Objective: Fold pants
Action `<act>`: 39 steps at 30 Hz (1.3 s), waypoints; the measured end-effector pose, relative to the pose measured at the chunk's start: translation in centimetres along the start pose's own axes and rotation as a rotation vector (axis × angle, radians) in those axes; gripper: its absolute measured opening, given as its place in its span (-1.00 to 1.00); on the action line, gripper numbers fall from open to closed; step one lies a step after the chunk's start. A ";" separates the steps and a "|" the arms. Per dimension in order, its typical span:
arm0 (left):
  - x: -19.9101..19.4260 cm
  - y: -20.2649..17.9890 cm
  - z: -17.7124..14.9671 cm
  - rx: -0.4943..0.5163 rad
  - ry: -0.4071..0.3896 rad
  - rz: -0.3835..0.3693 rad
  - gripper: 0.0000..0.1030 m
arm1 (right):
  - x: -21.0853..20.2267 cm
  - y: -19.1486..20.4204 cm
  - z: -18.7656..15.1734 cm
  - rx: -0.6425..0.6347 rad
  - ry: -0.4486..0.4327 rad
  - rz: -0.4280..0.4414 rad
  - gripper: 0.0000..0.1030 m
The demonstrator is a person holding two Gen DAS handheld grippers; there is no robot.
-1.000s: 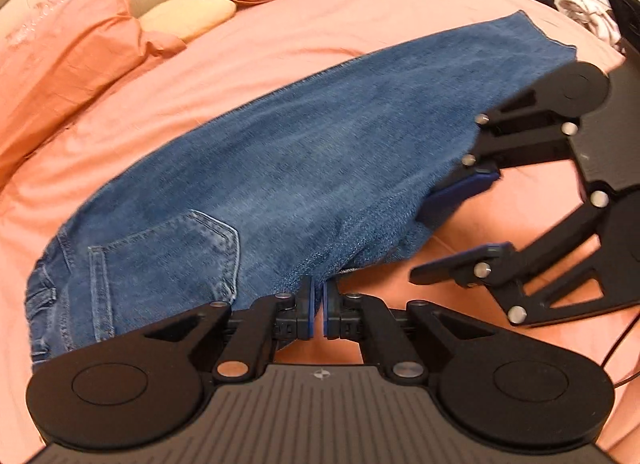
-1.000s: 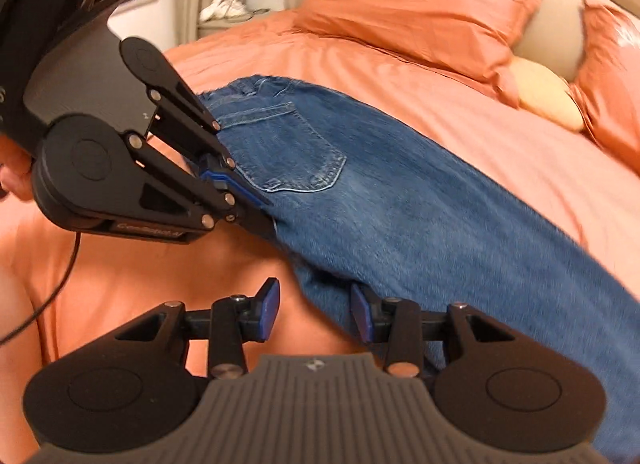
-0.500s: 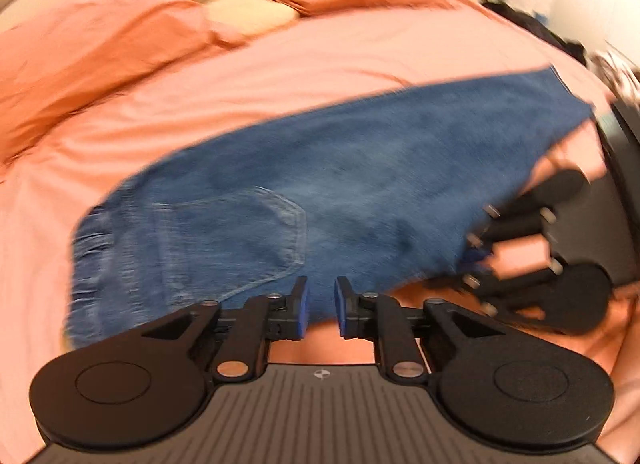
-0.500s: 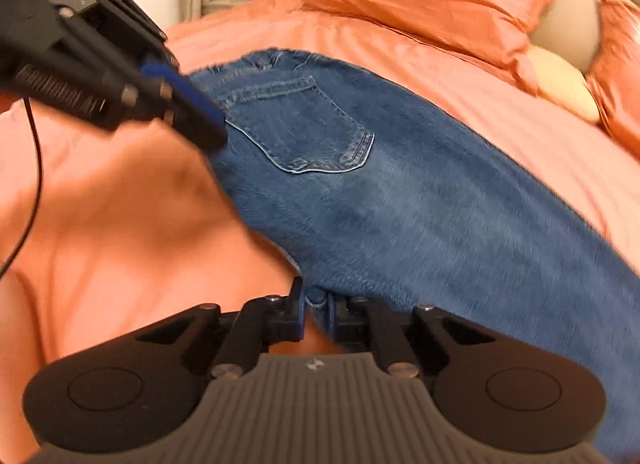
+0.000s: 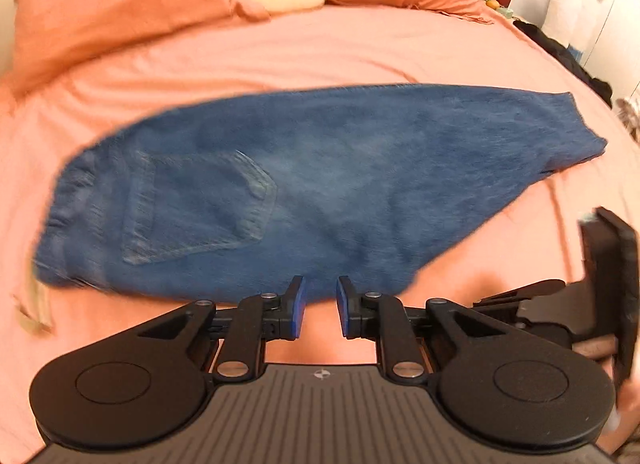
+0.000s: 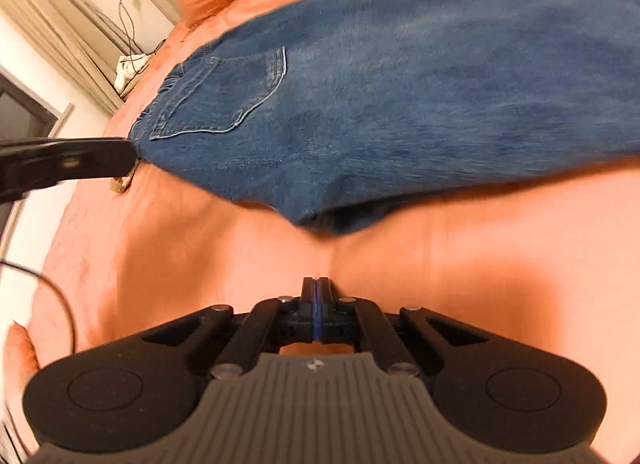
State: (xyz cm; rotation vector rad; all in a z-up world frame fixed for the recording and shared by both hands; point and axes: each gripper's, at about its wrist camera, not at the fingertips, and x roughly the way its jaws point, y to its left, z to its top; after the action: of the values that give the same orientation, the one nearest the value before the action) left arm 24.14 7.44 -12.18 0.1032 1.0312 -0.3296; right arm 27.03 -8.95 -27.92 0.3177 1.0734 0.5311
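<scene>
Across the centre of both views we found the jeans (image 5: 320,192) lying flat on the bed (image 5: 320,52), leg laid over leg, one back pocket (image 5: 200,204) facing up, waistband at mid-left of the left view and hems at mid-right.

The left gripper (image 5: 319,306) sat at the bottom centre of its view, jaws parted with nothing between them, tips just at the near denim edge. The right gripper (image 6: 316,312) had its jaws pressed together on nothing, apart from the cloth, with bare sheet between.

We judged the lengthwise fold as done and both tools free of the cloth. The next move, in our judgement, called for a hold at the hems or the waistband, one tool at each corner of that end, to carry it over the other end; the right jaws would have to part first.

Both views were blurred, so seams and edges were hard to make out. A small pale item (image 6: 122,183) at the waistband, mid-left of the right view, could not be identified. The hems were cut off in the right view. Pillows (image 5: 120,4) filled the top of the left view.
</scene>
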 end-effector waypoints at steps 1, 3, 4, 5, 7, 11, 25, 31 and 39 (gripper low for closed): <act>0.5 -0.5 -0.1 -0.014 0.006 0.001 -0.58 | -1.0 -0.4 -0.2 -0.003 -0.019 0.002 -1.00; 1.6 -1.4 0.1 -0.032 0.009 0.009 -0.58 | -3.3 -1.9 -0.4 0.014 -0.053 0.007 -1.00; 2.0 -1.8 0.2 -0.040 0.004 0.012 -0.59 | -4.5 -2.8 -0.7 0.020 -0.076 -0.005 -1.00; 2.4 -2.1 0.3 -0.054 0.000 0.017 -0.58 | -5.9 -4.0 -0.6 0.028 -0.102 -0.025 -1.00; 3.1 -2.5 0.8 -0.087 0.000 0.024 -0.58 | -9.1 -7.1 -0.3 0.071 -0.155 -0.063 -0.98; 4.2 -3.3 2.0 -0.103 0.007 0.067 -0.58 | -15.9 -14.9 0.6 0.228 -0.267 -0.138 -0.31; 9.5 -2.7 2.1 -0.070 0.211 0.202 -0.68 | -31.7 -44.2 -0.3 0.849 -0.580 -0.253 -0.11; 11.3 -2.5 2.3 -0.088 0.273 0.238 -0.68 | -29.3 -49.8 -0.7 1.010 -0.607 -0.138 -0.28; 12.4 -3.1 2.9 -0.043 0.332 0.266 -0.75 | -28.9 -50.8 -0.5 0.995 -0.651 -0.037 -0.86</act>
State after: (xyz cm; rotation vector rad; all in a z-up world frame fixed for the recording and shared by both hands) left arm 31.41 1.11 -21.07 0.2602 1.3354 -0.0475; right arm 28.86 -67.31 -31.66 1.2452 0.6228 -0.1946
